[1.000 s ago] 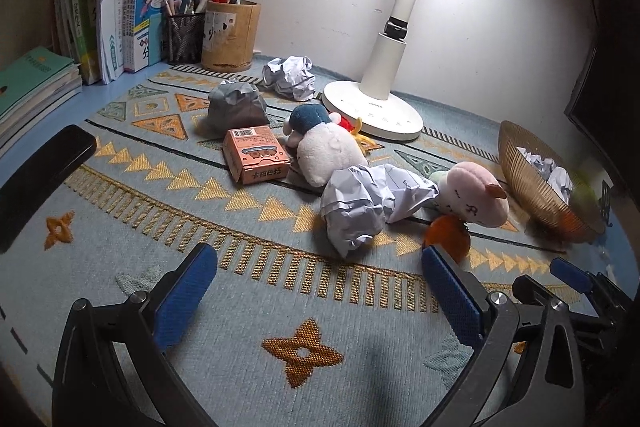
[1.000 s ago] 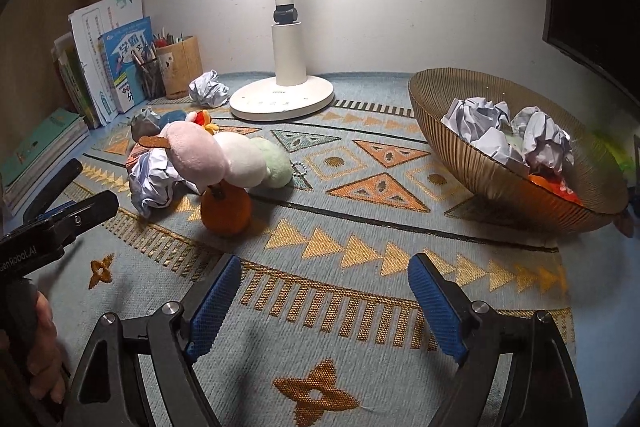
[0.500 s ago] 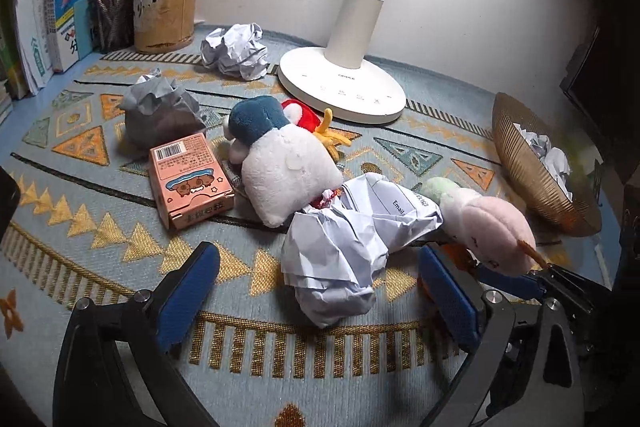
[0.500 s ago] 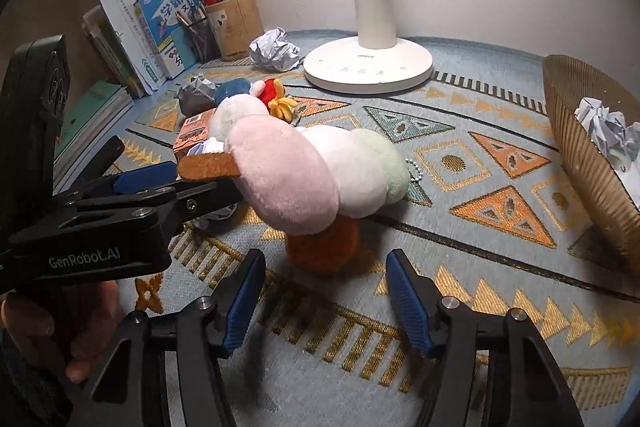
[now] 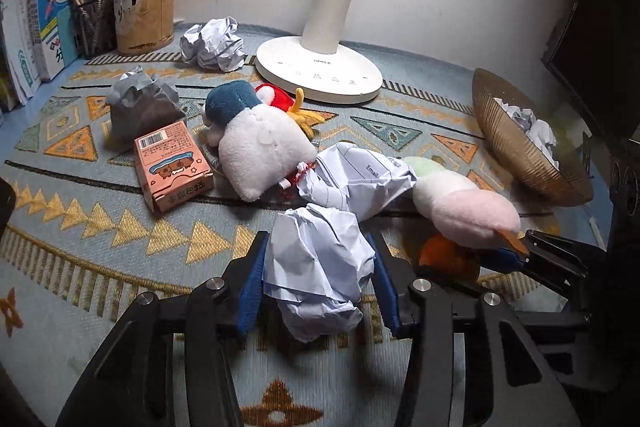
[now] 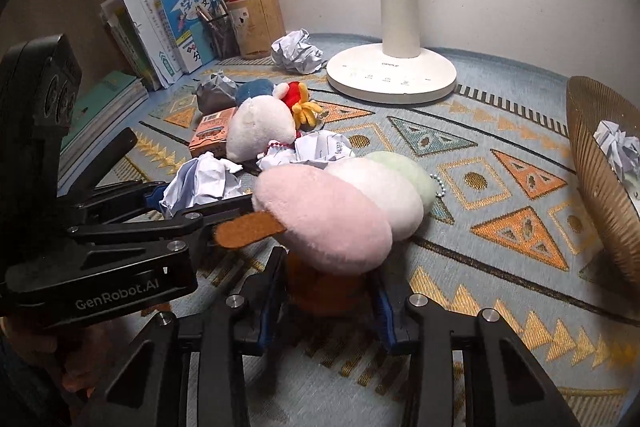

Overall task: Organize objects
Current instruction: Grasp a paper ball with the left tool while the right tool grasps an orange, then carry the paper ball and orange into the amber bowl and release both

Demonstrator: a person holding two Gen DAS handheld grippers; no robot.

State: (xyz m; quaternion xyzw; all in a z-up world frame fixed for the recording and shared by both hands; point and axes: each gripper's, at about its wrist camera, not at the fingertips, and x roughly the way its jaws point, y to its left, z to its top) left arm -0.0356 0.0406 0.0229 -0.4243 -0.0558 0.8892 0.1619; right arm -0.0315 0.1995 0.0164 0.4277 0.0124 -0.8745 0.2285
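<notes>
Home study desk: lamp, books, pen holder.

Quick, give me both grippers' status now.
Left gripper: shut on the crumpled paper ball.
Right gripper: shut on the orange plush ball.

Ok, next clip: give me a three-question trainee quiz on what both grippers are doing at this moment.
1. True or false: the left gripper is closed on a crumpled white paper ball.
2. Multiple choice: what sits between the fingers of the right gripper? A) the pink box B) an orange ball C) the lamp base
3. Fill in: the woven bowl already holds crumpled ____.

Key
1. True: both blue pads press the paper's sides.
2. B; the orange ball lies under the pink end of the three-colour plush.
3. Paper.
</notes>
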